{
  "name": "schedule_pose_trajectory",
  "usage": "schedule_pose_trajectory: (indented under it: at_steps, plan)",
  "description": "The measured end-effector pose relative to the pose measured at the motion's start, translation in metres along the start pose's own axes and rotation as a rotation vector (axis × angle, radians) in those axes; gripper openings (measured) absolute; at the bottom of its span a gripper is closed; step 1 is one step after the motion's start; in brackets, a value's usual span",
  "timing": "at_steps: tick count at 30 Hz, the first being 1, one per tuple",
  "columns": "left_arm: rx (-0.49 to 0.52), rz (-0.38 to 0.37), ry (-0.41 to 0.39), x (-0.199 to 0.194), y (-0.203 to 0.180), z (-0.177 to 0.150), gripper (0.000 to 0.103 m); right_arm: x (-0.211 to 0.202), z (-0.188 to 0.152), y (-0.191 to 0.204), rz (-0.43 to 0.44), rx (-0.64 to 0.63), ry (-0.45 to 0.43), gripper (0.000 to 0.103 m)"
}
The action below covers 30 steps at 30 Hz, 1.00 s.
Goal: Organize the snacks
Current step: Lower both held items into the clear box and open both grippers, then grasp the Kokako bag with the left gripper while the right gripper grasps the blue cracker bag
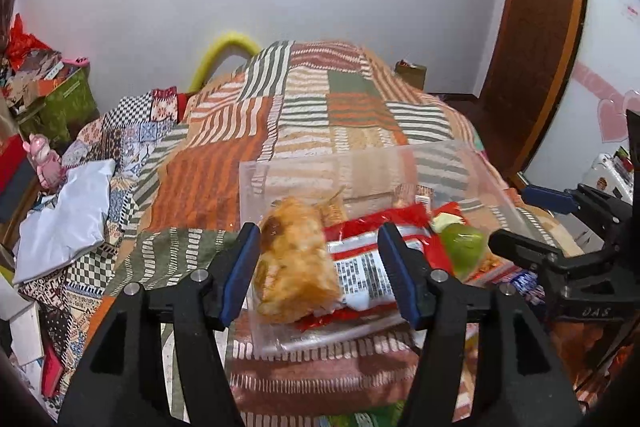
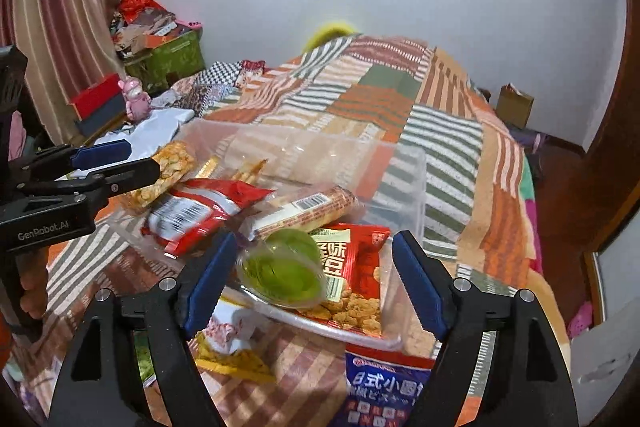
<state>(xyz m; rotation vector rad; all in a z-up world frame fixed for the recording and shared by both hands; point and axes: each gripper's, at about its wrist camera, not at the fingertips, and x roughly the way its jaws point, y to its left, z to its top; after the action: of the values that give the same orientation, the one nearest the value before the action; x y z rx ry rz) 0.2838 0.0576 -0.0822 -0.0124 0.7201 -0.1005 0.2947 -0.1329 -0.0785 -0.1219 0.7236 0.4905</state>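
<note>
A clear plastic bin (image 1: 360, 157) (image 2: 304, 139) stands on the patchwork bed and holds a red packet (image 1: 372, 259) (image 2: 200, 215), a biscuit roll (image 2: 308, 209) and a red bag of coated nuts (image 2: 356, 279). My left gripper (image 1: 319, 239) (image 2: 144, 157) hangs over the bin's left end. A blurred orange crisp pack (image 1: 296, 259) (image 2: 170, 173) lies loose between its spread blue pads. My right gripper (image 2: 316, 237) (image 1: 512, 217) hovers over the bin's near right corner. A blurred green jelly pack (image 2: 282, 273) (image 1: 460, 247) sits between its wide pads, and neither pad touches it.
Outside the bin, on the near blanket, lie a blue packet (image 2: 384, 387) and a yellow-and-white packet (image 2: 228, 343). A white folded bag (image 1: 68, 219) and a pink figurine (image 1: 44, 163) sit at the bed's left edge. A hand (image 2: 32, 287) holds the left gripper's handle.
</note>
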Motion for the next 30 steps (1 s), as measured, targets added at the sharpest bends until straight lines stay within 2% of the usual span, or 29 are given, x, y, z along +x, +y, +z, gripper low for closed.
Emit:
schedule_pose_trajectory:
  at_steps: [5,9,13,20,26,30]
  plan:
    - [0.046,-0.007,-0.016,-0.021,-0.018,-0.006,0.068,-0.021,-0.002,-0.002,0.0,0.004,-0.035,0.079]
    - [0.084,-0.009,0.0,-0.035,-0.035,-0.015,0.08,-0.037,-0.009,-0.008,-0.016,0.006,-0.055,0.082]
    - [0.103,-0.032,0.021,-0.041,-0.047,-0.027,0.082,-0.045,-0.022,-0.014,-0.038,0.004,-0.049,0.083]
    - [0.1,-0.061,0.146,-0.019,-0.065,-0.041,0.085,-0.046,-0.05,-0.027,-0.074,0.009,-0.002,0.083]
    - [0.072,-0.08,0.254,0.01,-0.079,-0.044,0.085,-0.031,-0.072,-0.04,-0.084,0.017,0.084,0.083]
    - [0.094,-0.087,0.3,0.025,-0.092,-0.044,0.085,-0.019,-0.086,-0.045,-0.067,0.018,0.154,0.083]
